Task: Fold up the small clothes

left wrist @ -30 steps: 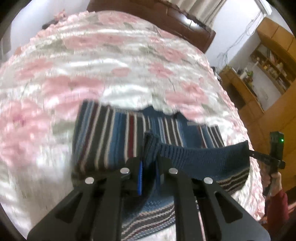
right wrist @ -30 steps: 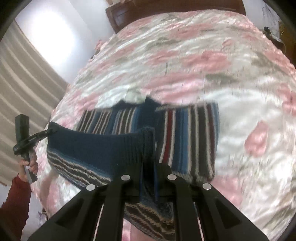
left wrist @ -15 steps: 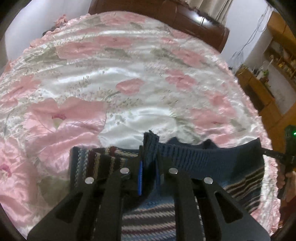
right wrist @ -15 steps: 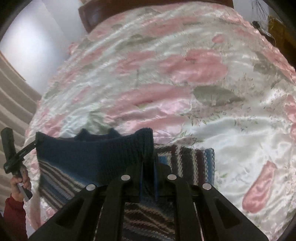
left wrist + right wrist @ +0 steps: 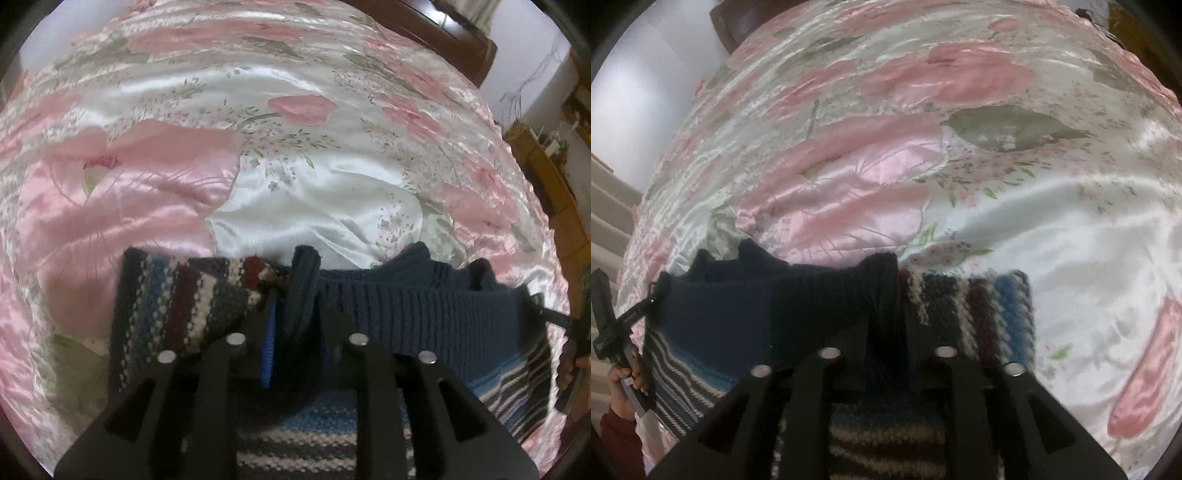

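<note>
Both grippers clenched on the knit's navy hem, with a wide spread of bed lying open ahead.

The glossy white satin bedspread with big pink flowers (image 5: 303, 184) runs broad and bare beyond the garment, out to the dark wooden headboard (image 5: 436, 29) at the far edge, while wooden shelving (image 5: 554, 192) crowds the side of the bed. The small striped knitted sweater in navy, blue, maroon and cream (image 5: 177, 302) sits at the near edge of the bed, its ribbed navy hem pulled taut between the two tools and a striped panel lying flat on the satin beside it. The left gripper (image 5: 295, 325) pinches one corner of that hem, and the right gripper (image 5: 886, 325) has the other corner gripped tight. A hand (image 5: 626, 384) in a red sleeve grips the left tool's handle.
</note>
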Action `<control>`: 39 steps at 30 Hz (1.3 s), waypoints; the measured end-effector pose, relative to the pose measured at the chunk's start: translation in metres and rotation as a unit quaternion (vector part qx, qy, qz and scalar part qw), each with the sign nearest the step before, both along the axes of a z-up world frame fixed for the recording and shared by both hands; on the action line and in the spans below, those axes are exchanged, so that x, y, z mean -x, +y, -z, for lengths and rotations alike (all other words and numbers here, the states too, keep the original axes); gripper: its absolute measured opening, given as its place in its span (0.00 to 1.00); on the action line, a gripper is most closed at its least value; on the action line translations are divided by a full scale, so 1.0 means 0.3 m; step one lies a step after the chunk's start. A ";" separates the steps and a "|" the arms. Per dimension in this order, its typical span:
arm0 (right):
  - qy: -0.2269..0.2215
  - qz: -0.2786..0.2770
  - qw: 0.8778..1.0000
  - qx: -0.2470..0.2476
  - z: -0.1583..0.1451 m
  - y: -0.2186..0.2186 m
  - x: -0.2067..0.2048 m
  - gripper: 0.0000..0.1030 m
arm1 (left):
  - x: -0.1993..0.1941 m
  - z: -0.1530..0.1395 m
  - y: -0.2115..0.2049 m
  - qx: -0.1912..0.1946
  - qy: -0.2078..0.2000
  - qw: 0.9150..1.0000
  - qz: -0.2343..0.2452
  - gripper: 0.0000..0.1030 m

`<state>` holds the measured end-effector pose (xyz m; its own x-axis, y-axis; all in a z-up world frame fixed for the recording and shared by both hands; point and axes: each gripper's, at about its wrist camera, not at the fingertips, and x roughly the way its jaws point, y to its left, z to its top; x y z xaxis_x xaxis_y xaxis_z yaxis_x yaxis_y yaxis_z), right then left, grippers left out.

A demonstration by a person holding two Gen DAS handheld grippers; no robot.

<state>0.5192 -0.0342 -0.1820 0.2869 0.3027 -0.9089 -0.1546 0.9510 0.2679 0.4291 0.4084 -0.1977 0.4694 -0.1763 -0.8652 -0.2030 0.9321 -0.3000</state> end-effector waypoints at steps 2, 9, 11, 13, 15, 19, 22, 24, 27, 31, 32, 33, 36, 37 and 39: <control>-0.017 -0.002 1.000 0.018 -0.056 -0.027 0.037 0.33 | 0.019 -0.039 0.007 0.003 -0.003 1.000 -0.014 0.47; -0.021 -0.056 0.998 0.028 -0.209 -0.143 0.332 0.45 | 0.263 -0.266 -0.031 -0.050 -0.068 0.996 -0.008 0.66; -0.010 -0.079 0.996 0.037 -0.203 -0.154 0.429 0.51 | 0.355 -0.267 -0.071 -0.045 -0.053 0.998 0.006 0.68; 0.005 -0.096 0.994 0.045 -0.179 -0.173 0.526 0.54 | 0.428 -0.248 -0.110 -0.038 -0.039 0.998 0.020 0.68; 0.019 -0.098 0.994 0.045 -0.138 -0.195 0.592 0.56 | 0.493 -0.210 -0.149 -0.035 -0.015 0.999 0.030 0.68; 0.033 -0.096 0.994 0.028 -0.071 -0.210 0.633 0.51 | 0.556 -0.153 -0.202 -0.034 -0.004 0.998 0.044 0.68; 0.038 -0.092 0.995 0.030 -0.041 -0.208 0.634 0.27 | 0.572 -0.108 -0.222 -0.044 0.010 0.998 0.045 0.68; 0.032 -0.095 0.995 0.024 -0.052 -0.210 0.639 0.17 | 0.572 -0.081 -0.219 -0.053 0.019 0.997 0.046 0.68; 0.021 -0.091 0.996 -0.004 -0.092 -0.242 0.651 0.13 | 0.565 -0.058 -0.214 -0.054 0.027 0.997 0.050 0.68; 0.034 -0.087 0.996 0.008 -0.061 -0.254 0.654 0.13 | 0.561 -0.034 -0.208 -0.054 0.032 0.997 0.051 0.68; 0.043 -0.084 0.996 0.010 -0.038 -0.258 0.650 0.13 | 0.562 -0.027 -0.207 -0.053 0.033 0.997 0.050 0.68; 0.049 -0.081 0.995 0.010 -0.014 -0.261 0.649 0.13 | 0.563 -0.018 -0.205 -0.052 0.033 0.997 0.049 0.68; 0.052 -0.078 0.996 0.012 0.021 -0.267 0.651 0.13 | 0.563 -0.003 -0.215 -0.064 0.033 0.996 0.056 0.68; 0.053 -0.078 0.995 0.011 0.022 -0.267 0.649 0.15 | 0.563 -0.001 -0.218 -0.066 0.033 0.996 0.057 0.68; 0.053 -0.083 0.995 0.013 0.002 -0.267 0.645 0.21 | 0.559 -0.004 -0.219 -0.067 0.035 0.995 0.058 0.68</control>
